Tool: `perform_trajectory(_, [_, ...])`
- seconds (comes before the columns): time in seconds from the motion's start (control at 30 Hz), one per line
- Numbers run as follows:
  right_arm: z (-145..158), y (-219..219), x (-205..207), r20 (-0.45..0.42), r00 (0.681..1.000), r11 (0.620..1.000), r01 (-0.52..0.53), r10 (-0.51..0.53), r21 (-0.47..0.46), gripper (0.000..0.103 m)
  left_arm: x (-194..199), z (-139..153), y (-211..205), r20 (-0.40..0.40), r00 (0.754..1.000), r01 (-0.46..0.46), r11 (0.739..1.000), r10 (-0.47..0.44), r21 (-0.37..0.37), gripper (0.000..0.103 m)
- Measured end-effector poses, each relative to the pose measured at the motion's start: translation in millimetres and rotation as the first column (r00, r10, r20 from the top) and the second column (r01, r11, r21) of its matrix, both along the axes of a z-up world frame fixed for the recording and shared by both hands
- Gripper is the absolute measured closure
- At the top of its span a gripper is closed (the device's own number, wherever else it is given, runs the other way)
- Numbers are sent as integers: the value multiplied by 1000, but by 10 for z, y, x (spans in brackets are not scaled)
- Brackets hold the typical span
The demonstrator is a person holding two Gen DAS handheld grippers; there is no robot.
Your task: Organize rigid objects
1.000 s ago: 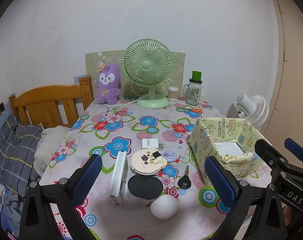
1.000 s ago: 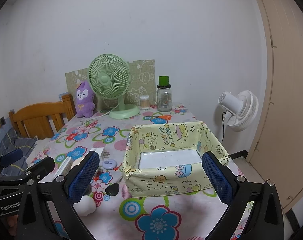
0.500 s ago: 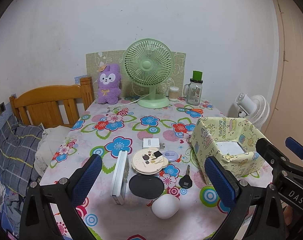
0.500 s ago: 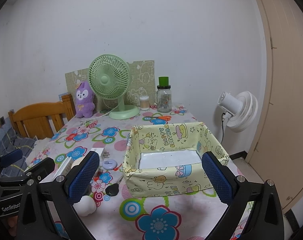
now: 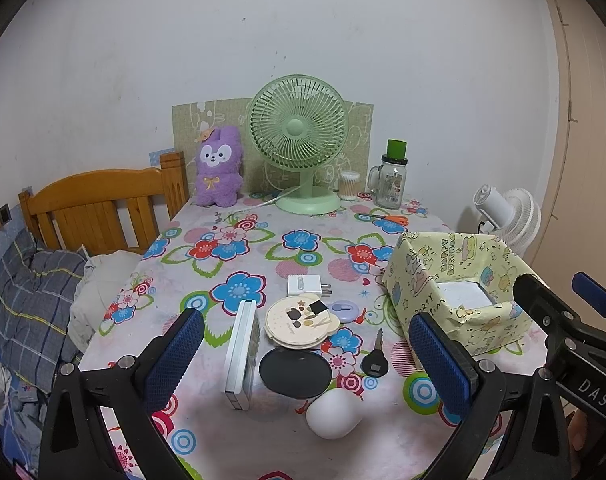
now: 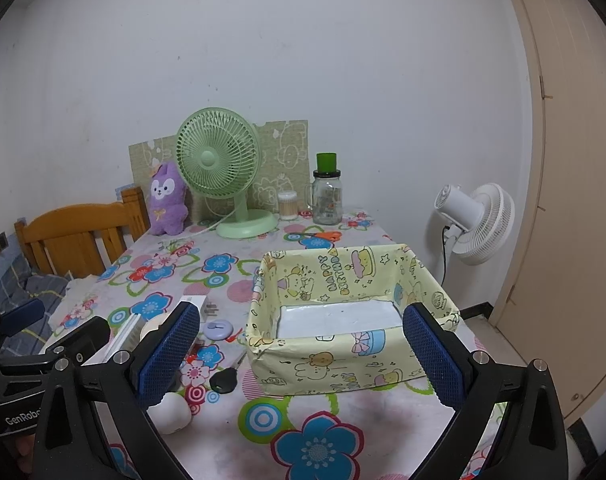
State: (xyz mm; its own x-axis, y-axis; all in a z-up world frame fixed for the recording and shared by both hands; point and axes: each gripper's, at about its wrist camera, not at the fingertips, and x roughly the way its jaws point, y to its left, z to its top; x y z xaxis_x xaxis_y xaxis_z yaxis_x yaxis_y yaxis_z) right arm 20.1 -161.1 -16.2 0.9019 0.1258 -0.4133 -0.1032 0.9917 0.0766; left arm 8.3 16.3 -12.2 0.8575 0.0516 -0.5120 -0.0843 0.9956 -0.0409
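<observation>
Left wrist view: the left gripper (image 5: 303, 364) was wide open and held nothing. Between its jaws lay a white egg (image 5: 333, 414), a black disc (image 5: 295, 373) and a key (image 5: 375, 361) on the flowery tablecloth (image 5: 239, 248). The right gripper (image 6: 301, 356), marked "DAS", also gaped empty around the yellow box (image 6: 327, 364) reading "HAPPY BIRTHDAY". Beyond stood a green fan (image 5: 299, 140) by the white wall (image 5: 263, 32).

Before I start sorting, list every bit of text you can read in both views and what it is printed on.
"HAPPY BIRTHDAY": inside wall of the yellow box.
"DAS": right hand-held gripper, on its black frame, in the left wrist view.
"GenRobo", cut off by the picture edge: left hand-held gripper, on its frame, in the right wrist view.
Label on the glass jar: too small to read.
Print on the round cream tin: too small to read.
</observation>
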Motion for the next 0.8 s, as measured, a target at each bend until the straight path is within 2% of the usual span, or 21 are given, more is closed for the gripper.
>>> perform_trajectory(0.5, [-91,175,72,-27,1000,1000,0,0,-1,4,94,-182,119,-32,999,-18,1000,18,-2,3])
perform_trajectory(0.8, [-222,416,160,-67,997,999,-41,41,5,5,172,-420,315,-102,994,-40,999,40,5,4])
